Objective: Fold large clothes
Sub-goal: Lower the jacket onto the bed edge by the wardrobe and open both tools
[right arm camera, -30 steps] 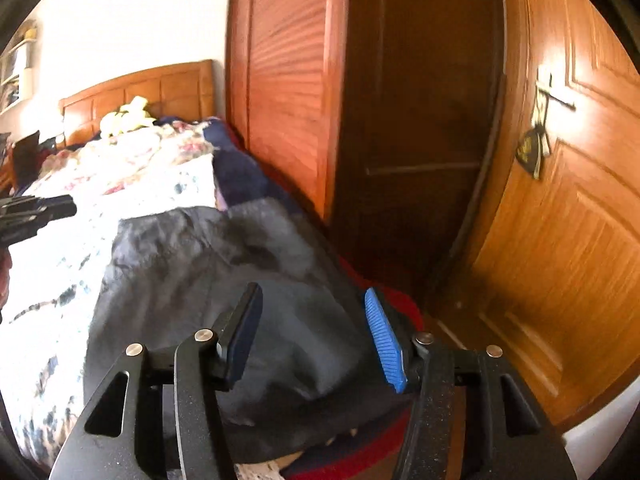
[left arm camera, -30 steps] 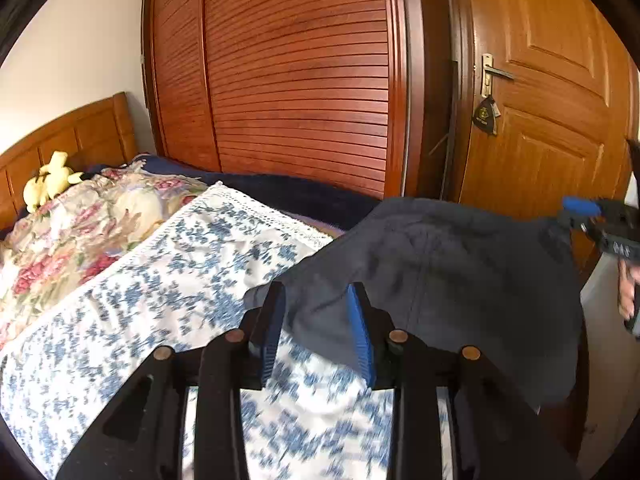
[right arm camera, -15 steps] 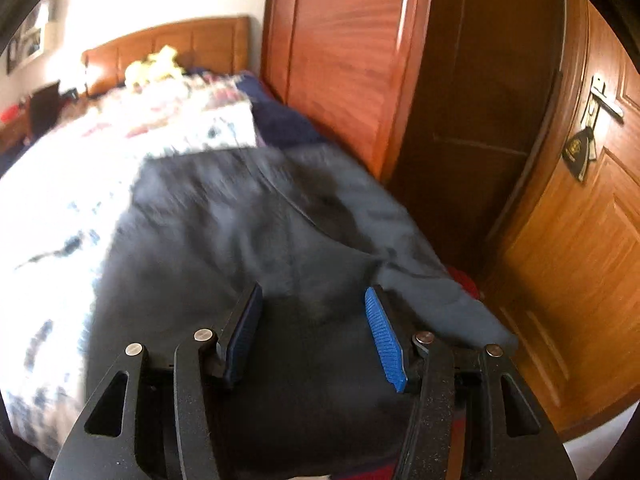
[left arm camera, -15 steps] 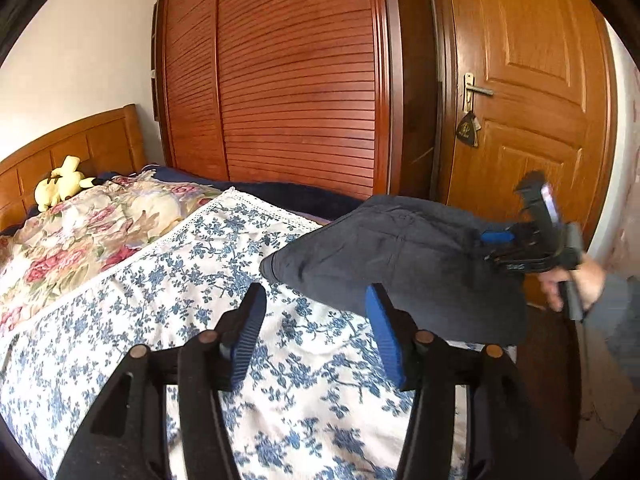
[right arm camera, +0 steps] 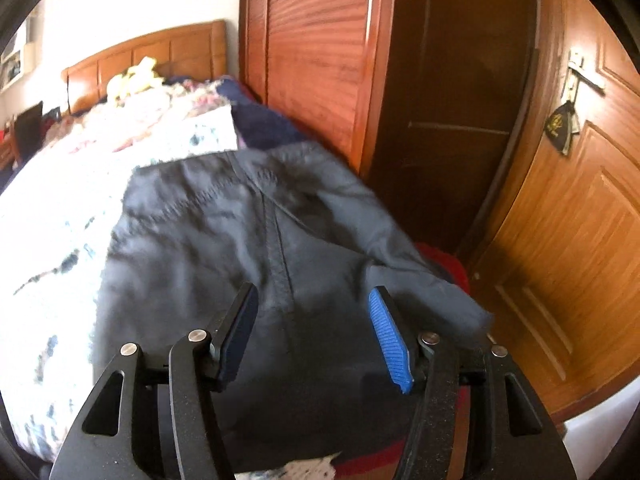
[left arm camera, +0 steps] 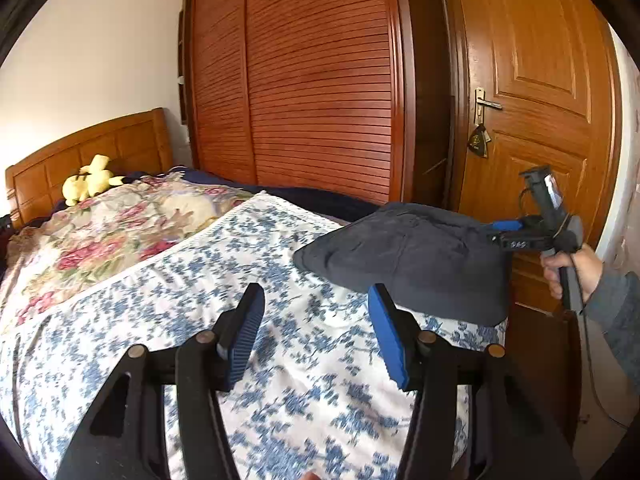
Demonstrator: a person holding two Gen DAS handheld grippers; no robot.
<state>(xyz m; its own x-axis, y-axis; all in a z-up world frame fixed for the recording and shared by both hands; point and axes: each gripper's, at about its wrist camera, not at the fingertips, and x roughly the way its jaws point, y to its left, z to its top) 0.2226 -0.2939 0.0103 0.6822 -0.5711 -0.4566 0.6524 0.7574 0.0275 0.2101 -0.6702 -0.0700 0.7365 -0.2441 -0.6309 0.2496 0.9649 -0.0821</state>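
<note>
Nearest the left wrist camera, the left hand-held gripper (left arm camera: 316,332) stands about half open over the blue-flowered bedspread (left arm camera: 168,312), with nothing between its pads. Its jaws have just been opening: a second ago they were narrower and right at the near edge of the dark grey garment (left arm camera: 408,264); now the garment lies well beyond them, so this hand has let go and drawn back across the bed.

The garment is the landmark. It sits folded into a compact dark block at the corner of the bed nearest the wooden door (left arm camera: 536,80), partly overhanging the bed's edge. In the right wrist view the right hand-held gripper (right arm camera: 312,332) hovers just above the garment's near part, jaws a little over half open and widened slightly in the last moment; its pads are clear of the cloth and grip nothing. In the left view that gripper shows at the garment's far right edge, held by a hand (left arm camera: 568,268) in a grey sleeve.

Beyond the garment lie a floral quilt (left arm camera: 120,224) and a yellow plush toy (left arm camera: 90,178) by the headboard (left arm camera: 80,148), with the slatted wardrobe (left arm camera: 320,80) behind.

Both grippers free of the cloth suggests one fold is just laid down; judging by the overhanging edge, it may need squaring or another fold.
</note>
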